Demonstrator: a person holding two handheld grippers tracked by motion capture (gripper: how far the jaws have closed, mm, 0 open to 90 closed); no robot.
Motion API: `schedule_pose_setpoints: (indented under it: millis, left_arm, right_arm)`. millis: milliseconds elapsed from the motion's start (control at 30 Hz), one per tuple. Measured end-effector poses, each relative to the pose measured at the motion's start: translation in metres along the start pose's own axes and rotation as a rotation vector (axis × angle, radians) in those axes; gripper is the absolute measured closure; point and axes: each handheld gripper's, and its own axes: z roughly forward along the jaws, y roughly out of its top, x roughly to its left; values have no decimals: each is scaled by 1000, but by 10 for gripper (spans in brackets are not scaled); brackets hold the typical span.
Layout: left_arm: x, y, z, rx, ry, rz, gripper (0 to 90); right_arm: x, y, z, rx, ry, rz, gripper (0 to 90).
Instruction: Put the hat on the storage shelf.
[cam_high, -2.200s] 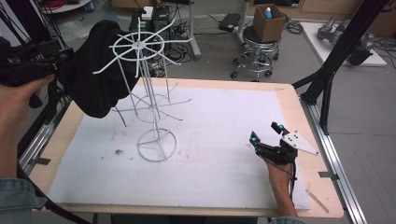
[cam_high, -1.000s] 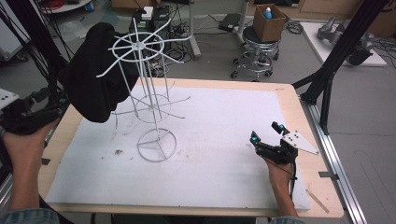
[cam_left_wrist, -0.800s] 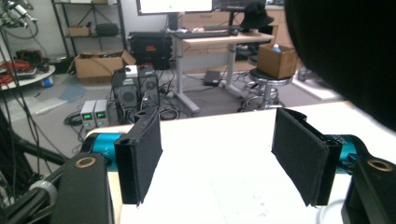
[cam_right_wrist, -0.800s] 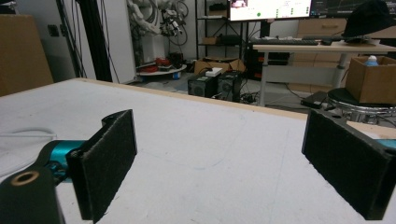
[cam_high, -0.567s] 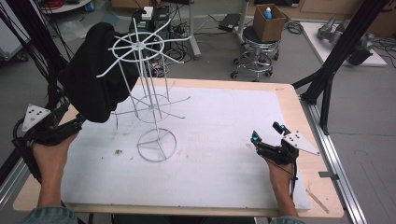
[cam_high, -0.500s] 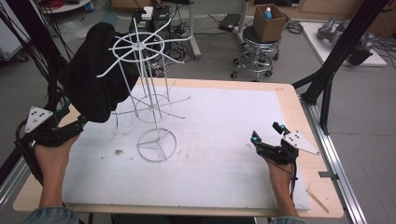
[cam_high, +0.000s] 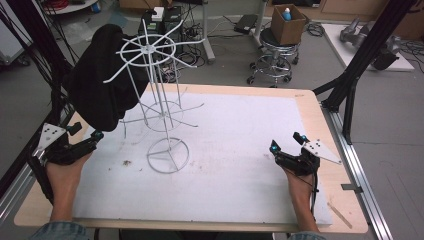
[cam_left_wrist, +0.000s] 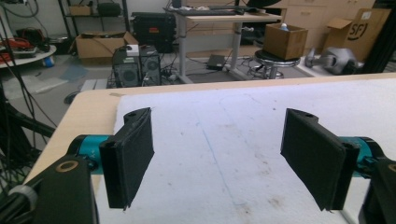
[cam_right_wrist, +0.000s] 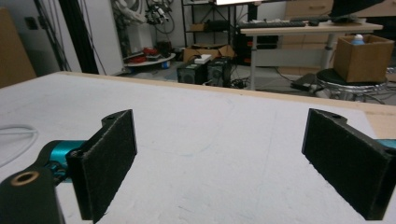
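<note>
1. Both tongs we hold are spread wide with nothing between the jaws: left gripper (cam_high: 86, 134) at the table's left edge, right gripper (cam_high: 287, 143) near its right.
2. Between them we see a white wire rack (cam_high: 159, 110) standing on the table (cam_high: 240, 150), a black cloth (cam_high: 102, 87) draped on its left side.

Hidden and cut-off parts around the wire rack

In the high view, the black cloth (cam_high: 102, 85) at upper left covers the left side of the white wire rack (cam_high: 152, 95), so how it hangs there can't be told. Both forearms are cut by the bottom edge. The specks on the surface (cam_high: 225, 150) near the rack's base are too small to identify, possibly crumbs.
</note>
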Motion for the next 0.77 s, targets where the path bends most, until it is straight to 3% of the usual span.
schedule_pose_setpoints:
  millis: [100,200,300,400,767]
  left_arm:
    - [-2,-4,2,7,-1,-1,253]
    - [-4,-9,5,16,-12,-16,243]
    - [-9,-18,11,58,-23,1,239]
    - [-12,-20,14,72,-27,19,237]
    - [-12,-23,16,91,-31,19,237]
  right_arm:
    - [0,-3,3,25,-27,-12,94]
    - [0,-9,9,115,-66,-68,94]
    - [-1,-12,13,173,-80,-75,94]
    - [-3,-13,14,176,-92,-65,94]
    - [-3,-13,14,185,-89,-65,94]
